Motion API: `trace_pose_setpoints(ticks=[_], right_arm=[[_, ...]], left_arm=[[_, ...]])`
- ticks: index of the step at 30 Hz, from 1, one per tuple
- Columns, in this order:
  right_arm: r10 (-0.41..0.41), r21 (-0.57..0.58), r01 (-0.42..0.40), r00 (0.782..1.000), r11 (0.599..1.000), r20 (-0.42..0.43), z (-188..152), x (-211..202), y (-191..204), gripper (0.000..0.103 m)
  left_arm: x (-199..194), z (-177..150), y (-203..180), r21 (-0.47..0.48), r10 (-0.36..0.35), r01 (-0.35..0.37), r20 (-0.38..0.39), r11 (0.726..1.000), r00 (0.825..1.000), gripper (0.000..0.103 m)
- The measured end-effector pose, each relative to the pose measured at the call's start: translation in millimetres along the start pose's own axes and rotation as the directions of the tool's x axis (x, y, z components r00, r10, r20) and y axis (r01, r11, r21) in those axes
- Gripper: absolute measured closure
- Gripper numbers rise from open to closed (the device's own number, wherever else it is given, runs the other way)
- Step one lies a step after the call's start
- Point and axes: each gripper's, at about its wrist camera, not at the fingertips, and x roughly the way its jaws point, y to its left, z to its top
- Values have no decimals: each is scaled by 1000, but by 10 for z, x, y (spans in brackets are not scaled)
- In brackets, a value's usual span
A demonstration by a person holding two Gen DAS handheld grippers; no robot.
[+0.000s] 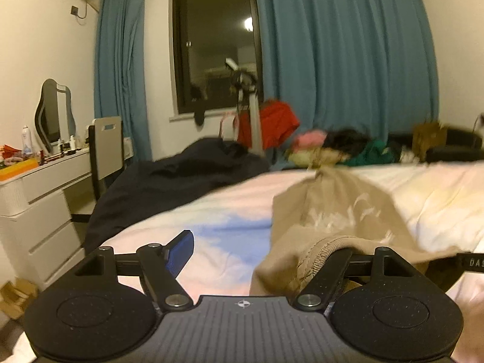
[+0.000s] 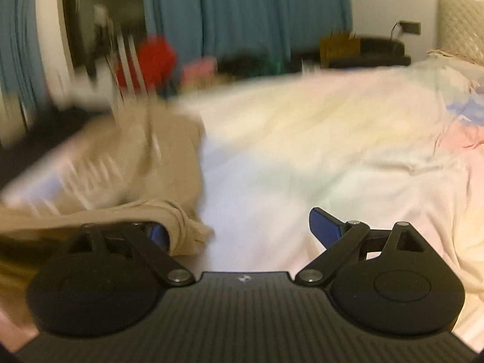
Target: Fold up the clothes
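A tan garment (image 1: 332,211) with a white print lies rumpled on the bed's pastel cloud-pattern cover (image 1: 211,230). My left gripper (image 1: 251,248) stands open just above the cover. Its left blue pad (image 1: 181,251) is bare, and the garment's ribbed edge (image 1: 317,257) drapes over the right finger and hides that pad. In the blurred right wrist view the same garment (image 2: 151,157) spreads to the left. My right gripper (image 2: 239,227) is wide open over the cover (image 2: 302,136). A fold of the cloth rests against its left pad (image 2: 158,233); the right pad (image 2: 325,227) is free.
A dark blanket (image 1: 169,178) lies at the bed's far left. A white dresser (image 1: 45,187) with a mirror and a chair (image 1: 106,148) stand left of the bed. A pile of clothes (image 1: 332,145) and a red garment (image 1: 275,124) lie beyond it. The headboard (image 2: 459,24) is at far right.
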Motion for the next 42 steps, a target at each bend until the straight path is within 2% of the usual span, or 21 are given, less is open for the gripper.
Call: trace_pose_setpoints(ticks=[2,4,6,8,12,16,19,22,26,31,34,37,39,42], right_arm=[[-32,22,31,999,999,40,22,21,-68,10],[-33,75,23,990,997,141,74,-150,-139,10],[-38,110,11,968,994,247,117,-373,-189,10],[-47,120,9,946,993,320,201,-559,-203,10],[-15,120,-33,926,992,377,624,-874,-122,10],[43,123,-111,890,986,455,1226,-1357,-50,10],[82,114,-161,858,980,507,1809,-1770,-23,10],[118,107,-208,831,972,544,2357,-2197,-18,10],[163,97,-273,784,957,599,2972,-2863,-97,10],[195,70,-320,723,945,663,3397,-3736,-175,10],[192,56,-308,715,950,672,3553,-4212,-198,10],[189,41,-295,706,955,683,3569,-4561,-246,10],[179,27,-270,706,962,685,3543,-4661,-267,10],[167,11,-236,719,972,675,3467,-4662,-293,10]], left_arm=[[76,-32,8,13,21,-21,-27,1000,999,25],[98,-57,23,14,40,-39,-33,999,999,21],[96,-86,2,37,79,-77,-40,996,996,17],[107,-103,-21,64,107,-103,-63,993,992,13],[-41,213,104,3,152,-152,11,988,988,10],[-295,863,368,-133,151,-135,116,982,982,9],[-478,1550,568,-201,145,-107,188,974,971,9],[-717,2248,722,-218,148,-88,275,972,950,9],[-1188,3101,926,-229,147,-59,392,972,908,7],[-1866,3915,1108,-232,148,-37,478,972,866,6],[-2245,4223,1183,-224,134,-20,507,974,851,6],[-2507,4372,1225,-216,114,1,519,976,847,4],[-2557,4374,1225,-209,100,12,515,978,851,4],[-2580,4340,1214,-200,77,30,505,979,860,3]])
